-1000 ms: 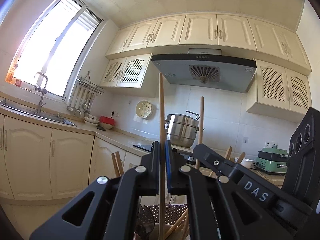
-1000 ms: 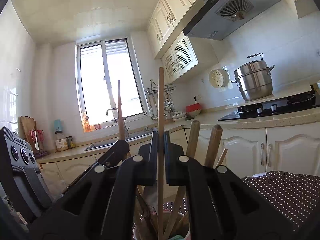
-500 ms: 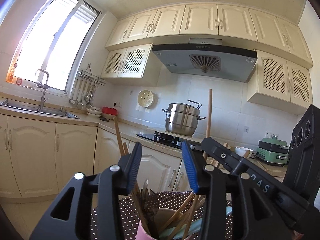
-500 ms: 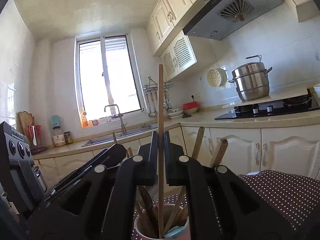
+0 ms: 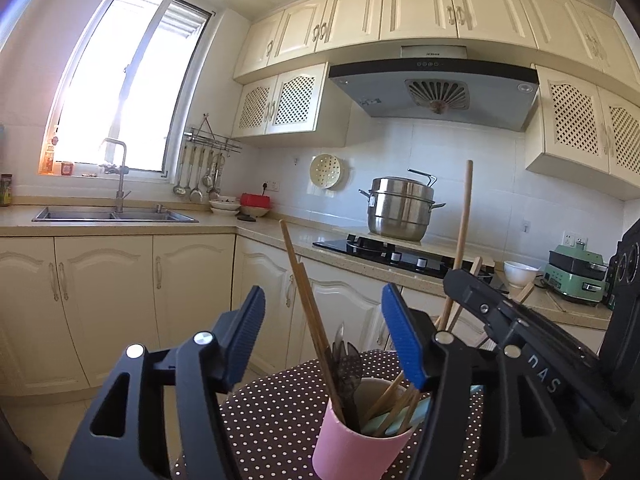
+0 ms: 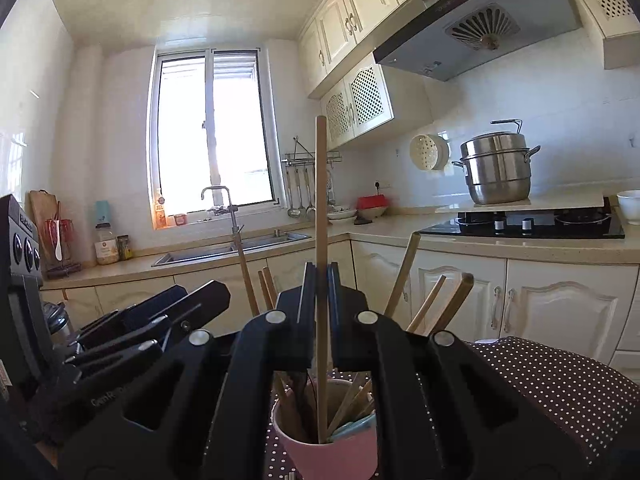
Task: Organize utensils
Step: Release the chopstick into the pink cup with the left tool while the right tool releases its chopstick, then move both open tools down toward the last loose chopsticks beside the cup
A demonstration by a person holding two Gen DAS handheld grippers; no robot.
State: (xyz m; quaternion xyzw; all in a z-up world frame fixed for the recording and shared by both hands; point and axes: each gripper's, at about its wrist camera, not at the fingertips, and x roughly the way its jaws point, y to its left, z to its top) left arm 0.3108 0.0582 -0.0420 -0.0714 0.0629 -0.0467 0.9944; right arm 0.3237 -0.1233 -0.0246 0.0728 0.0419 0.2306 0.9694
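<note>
A pink cup on a dotted cloth holds several wooden chopsticks and dark and pale utensils. My left gripper hangs just above and behind it. Its jaws are opening, and the blue pads stand well apart. A leaning chopstick shows between them, touching neither. My right gripper is shut on an upright wooden chopstick, whose lower end reaches down into the pink cup. In the left wrist view the right gripper sits at the cup's right side.
The brown polka-dot cloth covers the table under the cup. Behind it run cream cabinets, a sink, a hob with a steel pot, a white bowl and a green appliance. A black knobbed device stands left.
My left gripper was shut on an upright chopstick and has let it go. Its jaws have spread wide and the cup has come into view. The right gripper still holds its chopstick.
</note>
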